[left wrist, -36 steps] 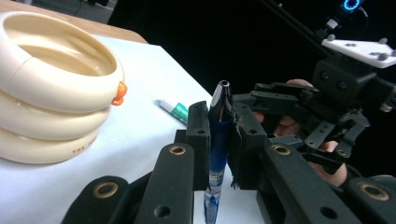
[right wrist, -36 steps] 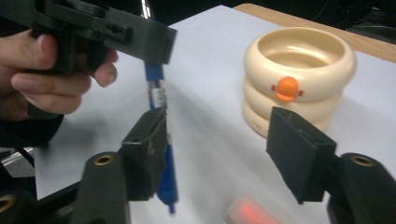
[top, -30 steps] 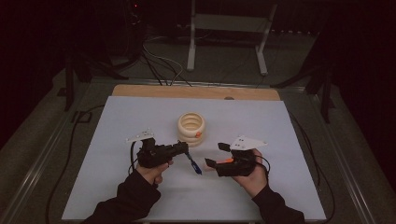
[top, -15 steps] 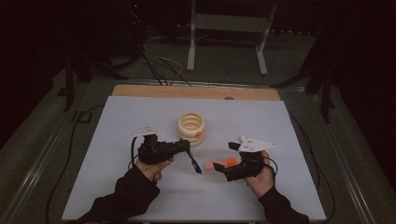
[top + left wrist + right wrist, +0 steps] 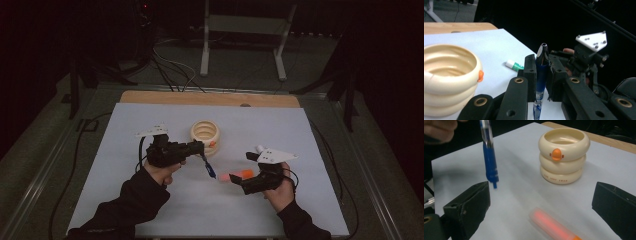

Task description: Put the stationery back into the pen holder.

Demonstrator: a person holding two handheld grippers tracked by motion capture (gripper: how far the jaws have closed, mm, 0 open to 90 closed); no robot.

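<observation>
High view: left gripper point(image 5: 200, 150) pinches the blue pen point(image 5: 208, 167) at centre, not yet in the cream holder point(image 5: 205, 135); right gripper point(image 5: 239, 178), jaws just spread, has released the orange marker point(image 5: 236, 176).

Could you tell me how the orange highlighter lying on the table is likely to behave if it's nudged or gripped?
The orange highlighter looks round and smooth, so it may roll on the flat white sheet. It seems rigid and light, likely easy to lift. Its glossy barrel could slip between the right tongs.
</observation>
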